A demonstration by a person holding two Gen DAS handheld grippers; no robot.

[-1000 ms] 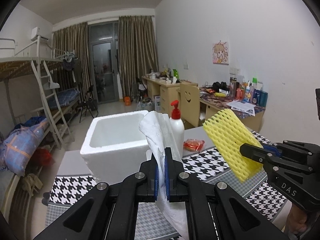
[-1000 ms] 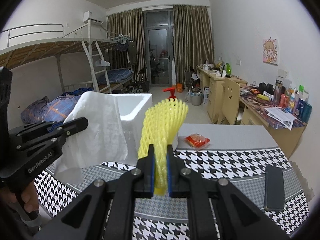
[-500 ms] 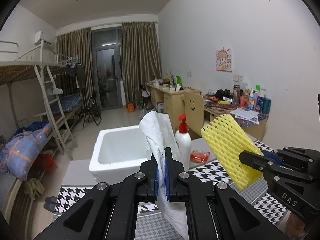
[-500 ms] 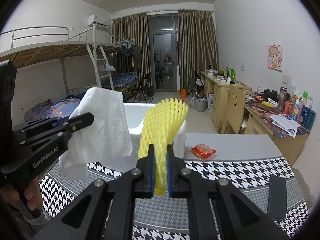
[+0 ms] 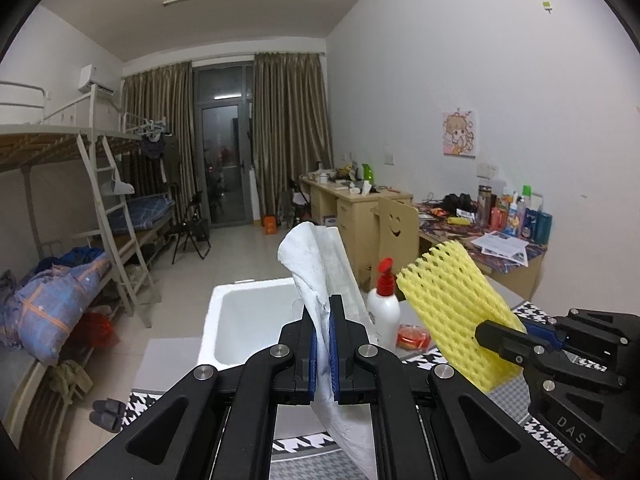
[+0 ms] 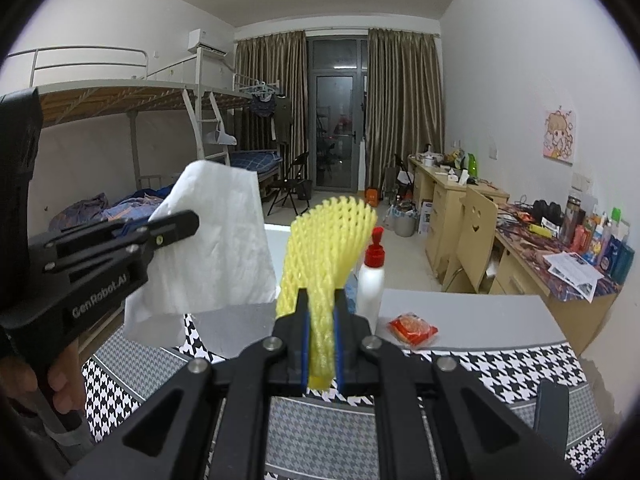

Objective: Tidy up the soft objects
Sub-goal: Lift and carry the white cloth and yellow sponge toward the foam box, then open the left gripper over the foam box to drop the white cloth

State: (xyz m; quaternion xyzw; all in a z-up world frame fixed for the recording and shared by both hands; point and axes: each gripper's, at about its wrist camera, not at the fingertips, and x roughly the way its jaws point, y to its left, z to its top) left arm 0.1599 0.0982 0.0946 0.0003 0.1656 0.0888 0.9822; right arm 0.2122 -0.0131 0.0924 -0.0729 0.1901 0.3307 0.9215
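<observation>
Over on the left, the left gripper is clamped tight on a white paper towel, and you can see that sheet pinched between the blue pads in its own camera, one end standing up above the jaws and the other hanging below them, held in the air above the table. A hand wraps the handle at the lower left. Just behind the towel sits the white foam box, open at the top, at the table's far edge. Moving to the middle, the right gripper is closed on a yellow foam fruit net, the mesh squeezed flat between its pads and fanning out upward, also off the table and just beside the towel. Right next to it, a white pump bottle with a red top stands upright on the table, and a small red packet lies flat on the grey surface beyond the houndstooth mat. Far right, a dark flat object rests on that mat.
</observation>
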